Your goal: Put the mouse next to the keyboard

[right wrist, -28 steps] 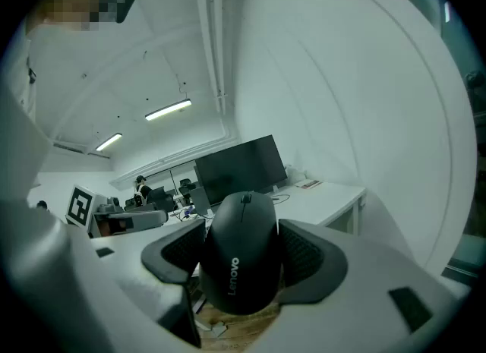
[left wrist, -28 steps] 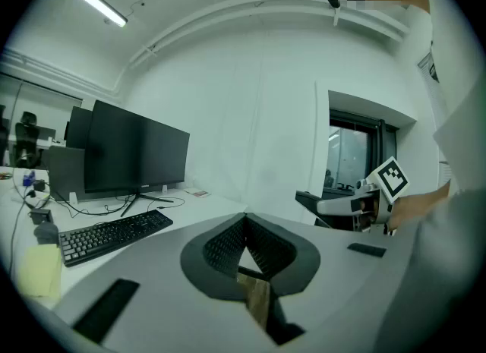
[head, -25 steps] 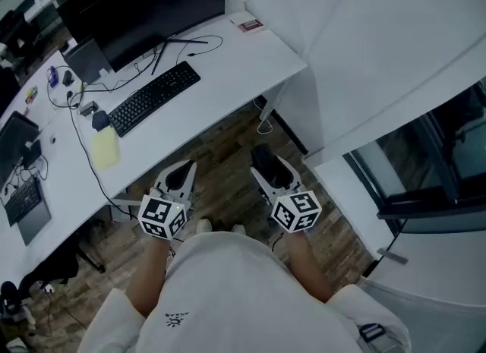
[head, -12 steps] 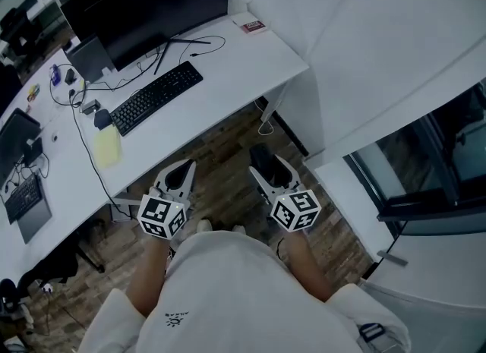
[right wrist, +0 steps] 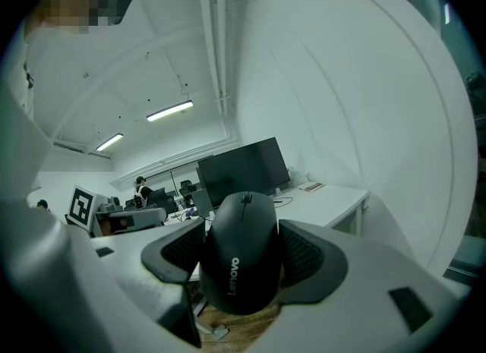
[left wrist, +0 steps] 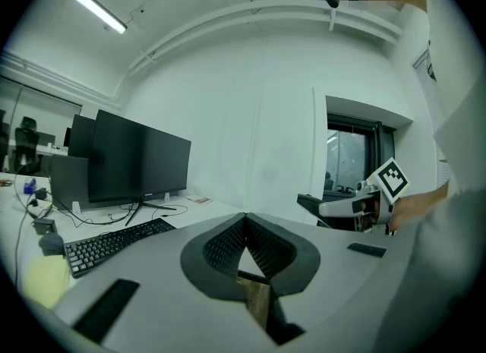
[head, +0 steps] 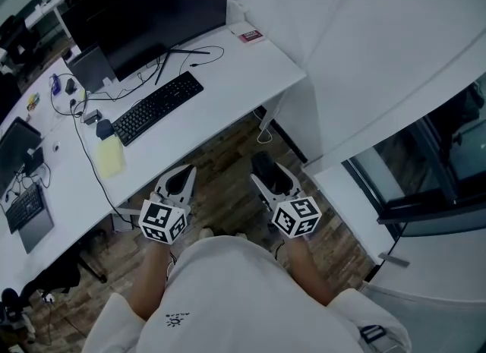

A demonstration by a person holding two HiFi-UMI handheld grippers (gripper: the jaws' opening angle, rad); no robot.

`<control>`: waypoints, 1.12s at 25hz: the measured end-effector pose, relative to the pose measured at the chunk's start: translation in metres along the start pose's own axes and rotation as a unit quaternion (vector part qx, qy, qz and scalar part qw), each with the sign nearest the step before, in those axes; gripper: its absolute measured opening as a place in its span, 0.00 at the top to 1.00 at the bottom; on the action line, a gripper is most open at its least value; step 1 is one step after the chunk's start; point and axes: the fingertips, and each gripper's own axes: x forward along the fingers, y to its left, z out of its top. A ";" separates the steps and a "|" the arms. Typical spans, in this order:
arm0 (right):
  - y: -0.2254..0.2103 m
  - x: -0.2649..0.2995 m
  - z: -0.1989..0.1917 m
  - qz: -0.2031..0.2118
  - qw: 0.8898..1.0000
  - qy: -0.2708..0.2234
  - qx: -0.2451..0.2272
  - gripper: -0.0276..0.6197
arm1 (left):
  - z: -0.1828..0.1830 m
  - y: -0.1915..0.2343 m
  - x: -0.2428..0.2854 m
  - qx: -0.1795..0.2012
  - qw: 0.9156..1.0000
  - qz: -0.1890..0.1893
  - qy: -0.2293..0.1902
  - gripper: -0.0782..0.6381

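Note:
A black keyboard (head: 158, 107) lies on the white desk (head: 228, 78), in front of a dark monitor (head: 163, 17). My right gripper (head: 267, 171) hangs over the wooden floor short of the desk, shut on a black Lenovo mouse (right wrist: 241, 256) that sits upright between the jaws. Level with it on the left is my left gripper (head: 179, 180), shut with nothing between its jaws (left wrist: 244, 219). The left gripper view shows the keyboard (left wrist: 114, 244) ahead and to the left, and the right gripper (left wrist: 357, 206) off to the right.
A yellow pad (head: 108, 156) and a small dark object (head: 102, 126) lie left of the keyboard among cables. A red-and-white card (head: 249, 36) sits at the desk's far corner. A second keyboard (head: 23, 206) lies further left. A white wall and a window ledge (head: 349, 192) stand on the right.
Both grippers stay in much the same place over the floor, the mouse still held. The head view has shifted slightly, so a bit more of the desk's far side shows.

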 end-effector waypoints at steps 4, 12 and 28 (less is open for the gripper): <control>0.007 0.004 0.004 0.003 1.000 0.000 -0.006 0.48 | 0.012 0.004 0.001 0.011 1.000 -0.007 -0.012 0.88; 0.014 0.012 0.015 0.000 1.000 -0.011 -0.016 0.48 | 0.022 0.011 -0.002 0.017 0.999 -0.018 -0.022 0.88; 0.038 0.031 0.012 -0.032 0.999 -0.022 -0.019 0.48 | 0.019 0.037 -0.009 0.019 0.998 -0.054 -0.027 0.88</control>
